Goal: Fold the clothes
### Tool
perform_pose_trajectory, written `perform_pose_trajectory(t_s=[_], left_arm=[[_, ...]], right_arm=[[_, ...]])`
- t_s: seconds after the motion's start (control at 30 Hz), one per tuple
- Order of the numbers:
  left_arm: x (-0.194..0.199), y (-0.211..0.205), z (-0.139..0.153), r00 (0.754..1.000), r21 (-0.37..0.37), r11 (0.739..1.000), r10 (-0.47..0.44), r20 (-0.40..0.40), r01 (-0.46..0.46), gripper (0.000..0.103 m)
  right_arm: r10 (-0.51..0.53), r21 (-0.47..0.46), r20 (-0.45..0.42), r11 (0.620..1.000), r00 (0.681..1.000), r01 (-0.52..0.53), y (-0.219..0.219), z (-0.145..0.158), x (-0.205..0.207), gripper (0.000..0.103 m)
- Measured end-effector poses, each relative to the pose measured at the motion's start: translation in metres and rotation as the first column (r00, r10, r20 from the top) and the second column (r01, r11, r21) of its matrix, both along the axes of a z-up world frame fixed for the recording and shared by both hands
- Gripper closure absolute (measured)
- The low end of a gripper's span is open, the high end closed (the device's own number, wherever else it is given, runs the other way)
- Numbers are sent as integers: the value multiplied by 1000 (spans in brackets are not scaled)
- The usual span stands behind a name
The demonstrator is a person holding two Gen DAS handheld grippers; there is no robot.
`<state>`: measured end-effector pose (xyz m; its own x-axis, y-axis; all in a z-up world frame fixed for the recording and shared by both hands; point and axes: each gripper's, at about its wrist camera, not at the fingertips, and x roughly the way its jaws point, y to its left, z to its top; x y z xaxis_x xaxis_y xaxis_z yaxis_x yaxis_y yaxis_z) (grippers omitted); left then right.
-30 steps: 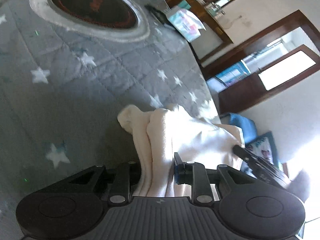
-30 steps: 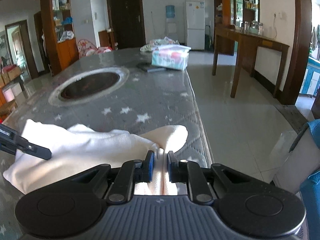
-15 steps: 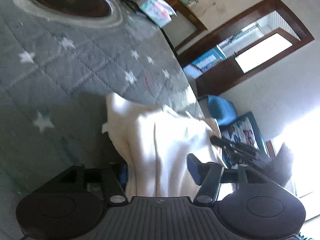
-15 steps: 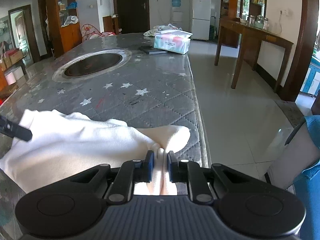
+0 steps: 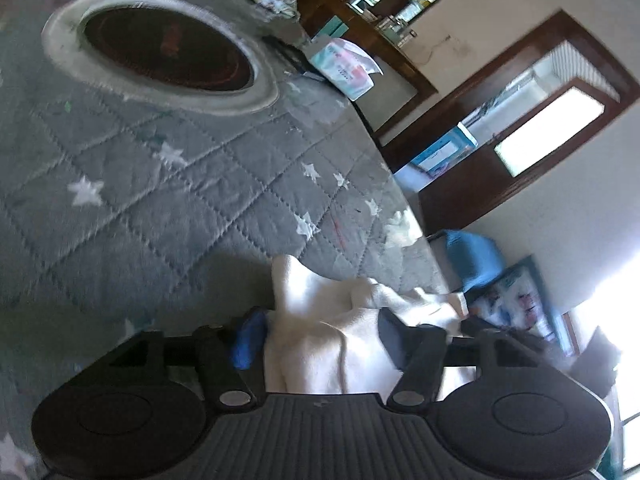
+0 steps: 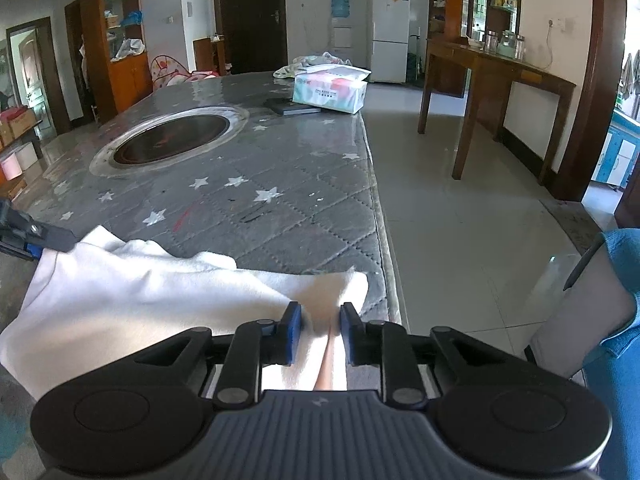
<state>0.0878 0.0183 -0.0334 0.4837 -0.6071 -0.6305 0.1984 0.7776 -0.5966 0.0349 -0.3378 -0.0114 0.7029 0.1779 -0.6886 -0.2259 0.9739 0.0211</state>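
— Now that both sets of fingers have spread, is anything holding the white garment (image 6: 132, 292)?

— No. A second ago the right gripper (image 6: 320, 322) was pinched tight on the near right corner of the cloth, and the left gripper (image 5: 320, 330) was clamped on a bunched fold. Both now stand apart, with cloth lying loose between the pads and none of it squeezed.

— Where does the garment sit?

— At the near edge of the grey star-patterned table cover (image 6: 280, 200), its right corner close to the table's right side, well short of the round inset (image 6: 172, 140) farther off.

— And for the folding?

— I'd judge a fold has just been laid down and let go. The cloth is doubled but rumpled, so whether more folds remain I cannot tell.
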Motion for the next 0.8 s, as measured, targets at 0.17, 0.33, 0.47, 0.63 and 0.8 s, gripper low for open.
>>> perform_pose_trajectory(t_s=[0.17, 0.33, 0.47, 0.63, 0.8], left_arm=[[-7, -6, -3, 998, 82, 997, 0, 61, -5, 85], [-11, -7, 8, 988, 162, 986, 20, 152, -44, 87], [-2, -7, 5, 989, 194, 980, 26, 144, -54, 87], [4, -4, 4, 991, 193, 979, 43, 125, -67, 78], [0, 0, 14, 987, 193, 977, 60, 150, -89, 69]], right_arm=[[9, -11, 22, 1000, 1000, -9, 7, 0, 9, 93], [14, -22, 45, 1000, 999, -13, 14, 0, 20, 95], [14, -37, 25, 999, 1000, -13, 20, -8, 34, 94], [16, -24, 54, 1000, 998, -15, 22, 4, 40, 89], [71, 8, 87, 997, 994, -72, 33, 18, 35, 80]])
